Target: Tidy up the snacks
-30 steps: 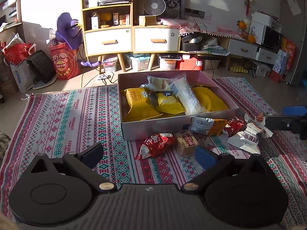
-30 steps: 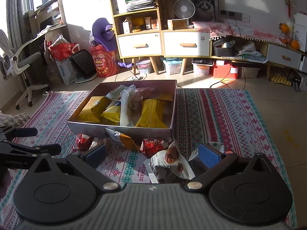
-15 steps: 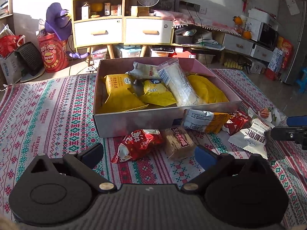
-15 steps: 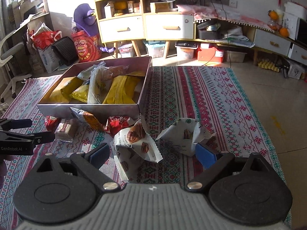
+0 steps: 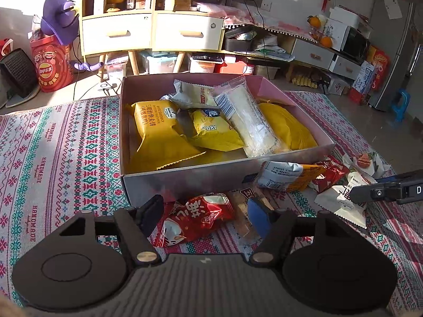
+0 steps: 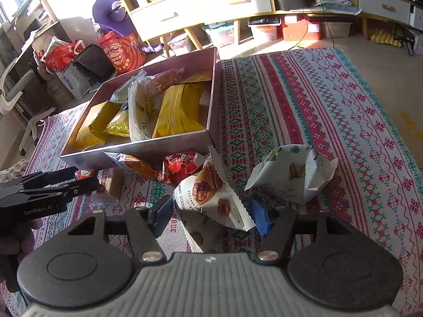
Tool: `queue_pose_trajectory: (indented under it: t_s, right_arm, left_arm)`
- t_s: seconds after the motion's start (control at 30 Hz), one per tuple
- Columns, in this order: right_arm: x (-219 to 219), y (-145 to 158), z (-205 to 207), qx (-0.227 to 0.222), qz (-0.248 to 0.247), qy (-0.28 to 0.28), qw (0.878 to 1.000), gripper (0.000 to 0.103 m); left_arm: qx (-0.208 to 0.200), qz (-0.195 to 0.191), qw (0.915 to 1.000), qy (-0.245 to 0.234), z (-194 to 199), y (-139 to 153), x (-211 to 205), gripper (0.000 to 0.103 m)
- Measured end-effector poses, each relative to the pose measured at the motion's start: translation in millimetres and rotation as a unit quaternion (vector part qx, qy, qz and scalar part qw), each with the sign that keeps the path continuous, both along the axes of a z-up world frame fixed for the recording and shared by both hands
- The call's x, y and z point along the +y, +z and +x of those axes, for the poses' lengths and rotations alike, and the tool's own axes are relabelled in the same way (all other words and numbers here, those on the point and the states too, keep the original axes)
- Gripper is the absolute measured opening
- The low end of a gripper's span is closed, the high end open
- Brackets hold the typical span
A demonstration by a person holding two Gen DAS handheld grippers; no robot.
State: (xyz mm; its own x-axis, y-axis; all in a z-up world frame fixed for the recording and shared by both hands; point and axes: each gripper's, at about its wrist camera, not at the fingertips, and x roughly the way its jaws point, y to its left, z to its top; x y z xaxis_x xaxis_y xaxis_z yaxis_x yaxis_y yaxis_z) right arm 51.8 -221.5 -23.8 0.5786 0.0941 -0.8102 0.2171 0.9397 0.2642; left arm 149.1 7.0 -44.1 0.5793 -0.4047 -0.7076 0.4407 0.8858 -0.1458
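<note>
A pink-lined cardboard box [image 5: 185, 179] on the patterned rug holds several yellow snack bags [image 5: 156, 132] and a clear packet [image 5: 248, 121]. Loose snacks lie in front of it. My left gripper [image 5: 203, 216] is open, with a red snack bag [image 5: 195, 216] lying between its fingers on the rug and a brown bar [image 5: 243, 216] beside it. My right gripper [image 6: 211, 216] is open around a white pecan packet [image 6: 211, 198]; a second white packet [image 6: 293, 174] lies to its right. The box also shows in the right wrist view [image 6: 137, 153].
An orange-and-white packet [image 5: 288, 177] and a red wrapper [image 5: 330, 177] lean against the box front. The rug [image 6: 330, 105] stretches to the right. Cabinets with drawers [image 5: 148, 31], a red Lay's bag [image 5: 50, 68] and storage bins stand behind.
Both grippers have moved forward and down toward the loose snacks. The red bag now lies between the left fingers and the pecan packet between the right fingers.
</note>
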Motion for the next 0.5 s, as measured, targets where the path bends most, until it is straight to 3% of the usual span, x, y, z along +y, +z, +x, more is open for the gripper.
queue_pose_trajectory:
  t_s: [0.17, 0.5]
  right_arm:
    - [2.1, -3.8, 2.9, 0.005, 0.010, -0.003, 1.000, 0.056]
    - [10.7, -1.2, -1.0, 0.007, 0.021, 0.021, 1.000, 0.053]
  left_arm:
    - [0.013, -0.006, 0.9997, -0.020, -3.2, 3.9, -2.3, 0.057]
    - [0.036, 0.006, 0.9977, -0.058, -16.8, 4.5, 2.9, 0.055]
